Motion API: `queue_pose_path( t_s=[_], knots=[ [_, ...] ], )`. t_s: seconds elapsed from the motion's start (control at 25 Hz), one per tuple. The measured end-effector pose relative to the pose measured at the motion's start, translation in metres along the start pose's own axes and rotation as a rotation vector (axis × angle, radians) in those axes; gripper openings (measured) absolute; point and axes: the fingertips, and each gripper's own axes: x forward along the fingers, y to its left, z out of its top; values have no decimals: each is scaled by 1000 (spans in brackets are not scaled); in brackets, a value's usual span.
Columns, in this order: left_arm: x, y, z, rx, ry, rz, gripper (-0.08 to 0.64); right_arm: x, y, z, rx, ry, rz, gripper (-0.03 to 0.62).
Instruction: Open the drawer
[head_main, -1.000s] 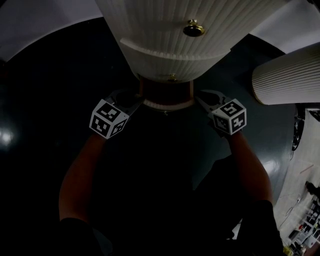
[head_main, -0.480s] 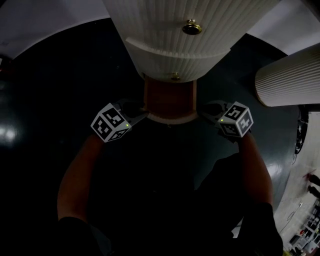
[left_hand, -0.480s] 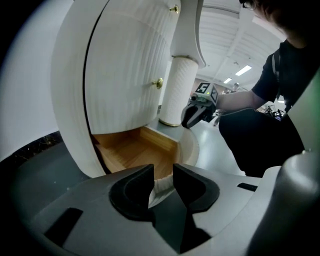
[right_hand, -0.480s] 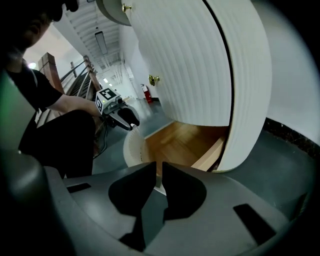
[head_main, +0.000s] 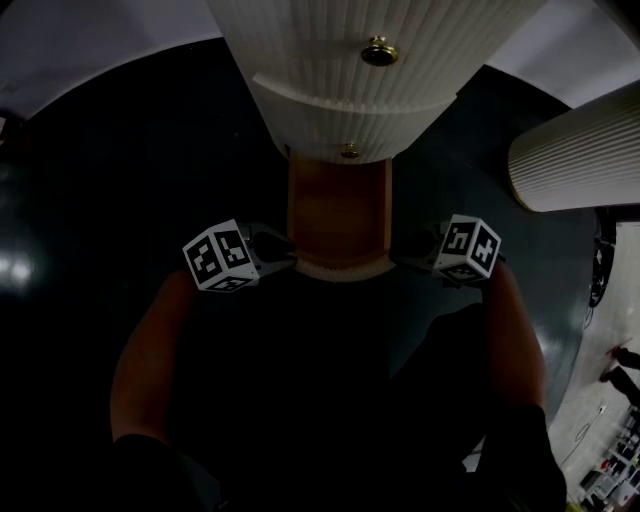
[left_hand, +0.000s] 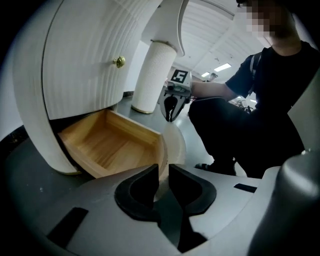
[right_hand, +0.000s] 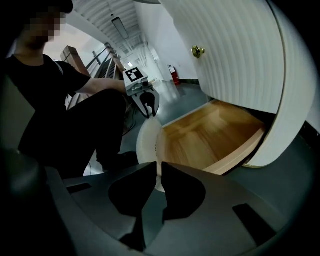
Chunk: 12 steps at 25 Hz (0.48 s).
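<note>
We draw the drawer (head_main: 338, 215) farther out of the cabinet (head_main: 340, 90); left gripper (head_main: 288, 262) and right gripper (head_main: 397, 262), jaws just closing on its front, sit farther from the cabinet.

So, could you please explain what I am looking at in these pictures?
A crouching person holds a two-jaw tool in each hand. One camera sits on their head, looking down; the other two ride on the tools, looking along the jaws. On the dark floor stands a white ribbed cabinet with a brass knob; its light wooden bottom drawer is pulled out. The right tool has just closed on the drawer's curved white front. The left tool, also closing, straddles it; whether it presses is unclear.
</note>
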Motion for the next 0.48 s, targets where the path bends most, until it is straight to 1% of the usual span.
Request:
queue_pose_path(
  t_s=[0.08, 0.16, 0.28, 0.4, 0.48],
  knots=[
    [3, -10, -3, 7, 14, -52, 48, 5, 7, -4, -7, 17, 42, 37],
    [3, -14, -5, 6, 6, -69, 41, 8, 9, -4, -14, 24, 61, 37],
    [3, -13, -6, 17, -7, -63, 40, 12, 12, 1, -3, 4, 83, 37],
    [2, -12, -12, 59, 34, -55, 41, 17, 18, 5, -15, 4, 116, 37],
    [2, -12, -12, 86, 45, -47, 41, 19, 18, 5, -33, 8, 134, 37]
  ],
)
